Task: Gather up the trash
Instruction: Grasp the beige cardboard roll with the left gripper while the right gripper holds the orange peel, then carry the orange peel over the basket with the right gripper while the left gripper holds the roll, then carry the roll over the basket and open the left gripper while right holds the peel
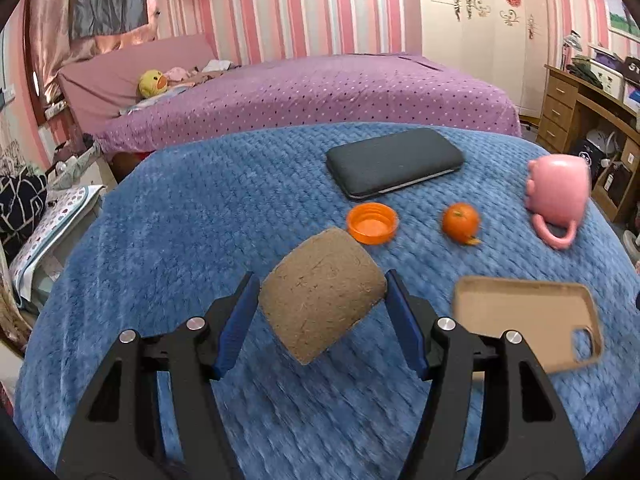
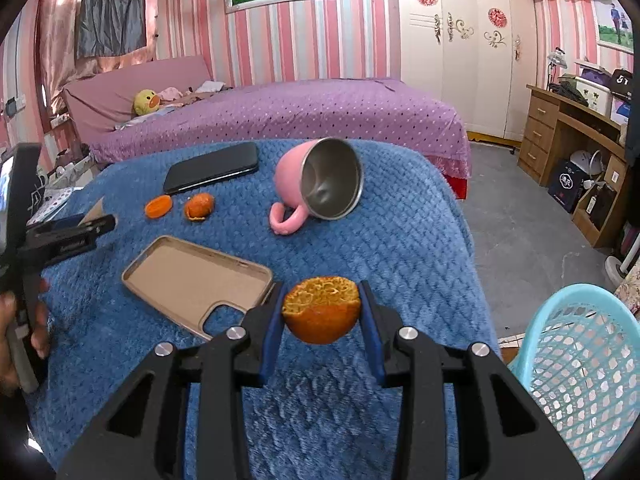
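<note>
My left gripper is shut on a curved brown cardboard piece, which is held between the blue pads just above the blue blanket. Beyond it lie an orange bottle cap and a small tangerine peel. My right gripper is shut on a cup-shaped half of tangerine peel, open side up, above the blanket's near right part. A light blue mesh basket stands low at the right, beside the blanket's edge. In the right wrist view the cap and the small peel lie mid-left.
A black phone lies at the far side of the blanket. A pink mug lies tipped on its side, and a tan phone case lies open side up. A purple bed stands behind, and a wooden desk at the right. A person's hand shows at the left.
</note>
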`<state>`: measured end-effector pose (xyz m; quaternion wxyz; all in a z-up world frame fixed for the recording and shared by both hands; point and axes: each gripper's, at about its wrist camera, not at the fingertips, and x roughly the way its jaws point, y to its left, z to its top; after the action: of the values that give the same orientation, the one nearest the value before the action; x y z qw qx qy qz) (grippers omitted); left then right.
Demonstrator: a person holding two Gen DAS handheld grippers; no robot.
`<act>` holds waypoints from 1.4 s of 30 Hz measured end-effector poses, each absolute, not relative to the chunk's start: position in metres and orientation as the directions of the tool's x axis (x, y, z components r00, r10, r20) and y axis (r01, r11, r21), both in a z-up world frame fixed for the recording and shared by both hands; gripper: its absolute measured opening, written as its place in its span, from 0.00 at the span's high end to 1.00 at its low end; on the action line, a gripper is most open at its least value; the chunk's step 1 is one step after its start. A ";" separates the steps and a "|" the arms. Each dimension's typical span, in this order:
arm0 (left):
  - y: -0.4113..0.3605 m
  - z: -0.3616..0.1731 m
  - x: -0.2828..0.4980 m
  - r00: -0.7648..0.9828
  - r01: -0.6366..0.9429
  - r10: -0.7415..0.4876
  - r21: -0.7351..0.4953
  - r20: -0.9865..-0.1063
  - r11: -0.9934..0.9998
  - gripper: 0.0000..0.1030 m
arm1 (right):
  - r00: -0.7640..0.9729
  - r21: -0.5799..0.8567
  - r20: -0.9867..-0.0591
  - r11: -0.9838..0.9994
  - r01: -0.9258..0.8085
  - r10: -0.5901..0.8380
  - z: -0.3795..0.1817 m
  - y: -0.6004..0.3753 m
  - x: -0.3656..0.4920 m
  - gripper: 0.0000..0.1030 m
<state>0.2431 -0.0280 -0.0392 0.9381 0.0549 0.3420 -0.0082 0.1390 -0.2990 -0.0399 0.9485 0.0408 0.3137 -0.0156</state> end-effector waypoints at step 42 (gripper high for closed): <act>-0.330 -0.029 0.094 0.726 0.510 -0.404 0.041 -0.556 0.859 0.39 | 0.749 0.001 -0.548 0.895 0.446 -0.373 -0.032 -0.532 0.016 0.65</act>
<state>0.0939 -0.3297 -0.0293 0.9240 0.0957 0.2755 -0.2474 0.0165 -0.5325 -0.0315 0.9327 0.0658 0.2782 -0.2197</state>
